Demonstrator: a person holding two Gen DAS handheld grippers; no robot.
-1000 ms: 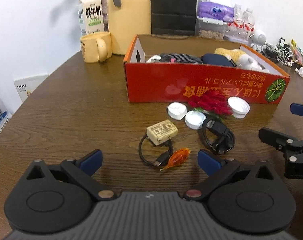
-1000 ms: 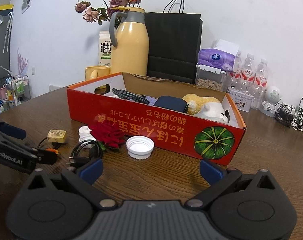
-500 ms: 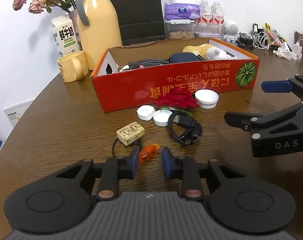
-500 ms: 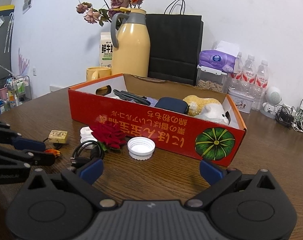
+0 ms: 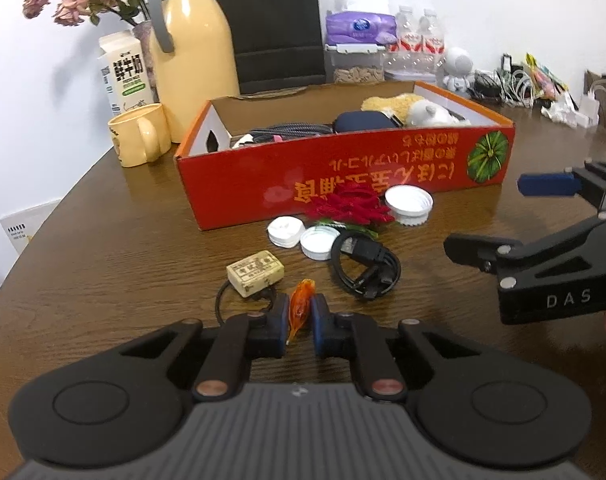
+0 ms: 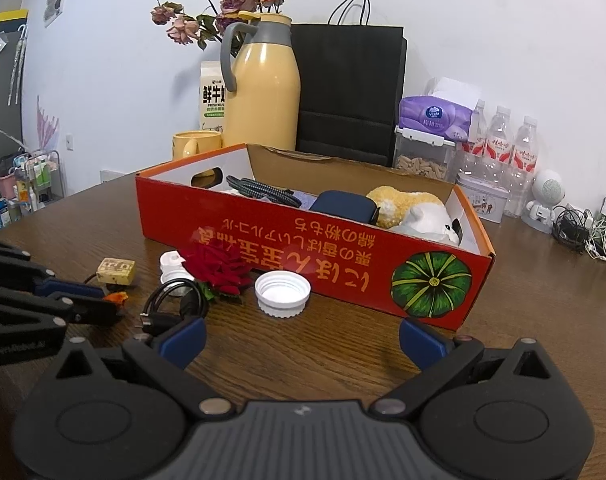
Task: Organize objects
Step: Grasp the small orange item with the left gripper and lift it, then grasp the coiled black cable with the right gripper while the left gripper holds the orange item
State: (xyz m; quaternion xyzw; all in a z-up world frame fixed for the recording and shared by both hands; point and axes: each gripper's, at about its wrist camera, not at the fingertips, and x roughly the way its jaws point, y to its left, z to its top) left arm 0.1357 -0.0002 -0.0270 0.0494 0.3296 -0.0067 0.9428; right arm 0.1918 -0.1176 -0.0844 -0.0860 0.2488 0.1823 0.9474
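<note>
My left gripper (image 5: 299,316) is shut on a small orange toy fish (image 5: 300,307) low over the brown table; the fish also shows in the right wrist view (image 6: 117,298). Beyond it lie a beige adapter block with a black cord (image 5: 255,273), a coiled black cable (image 5: 365,265), three white caps (image 5: 409,201) and a red fabric rose (image 5: 349,205). A red cardboard box (image 5: 343,168) behind them holds a cable, a dark blue case and plush toys. My right gripper (image 6: 301,338) is open and empty above the table, in front of the box (image 6: 315,248).
A yellow mug (image 5: 141,141), a yellow thermos jug (image 5: 191,46), a milk carton (image 5: 125,74) and a black paper bag (image 5: 271,24) stand behind the box. Water bottles, a tissue pack (image 6: 435,116) and tangled cables (image 6: 591,234) crowd the back right.
My left gripper was open a second ago; it moved forward and closed its fingers onto the orange fish. The right gripper stayed open and nearly still.
</note>
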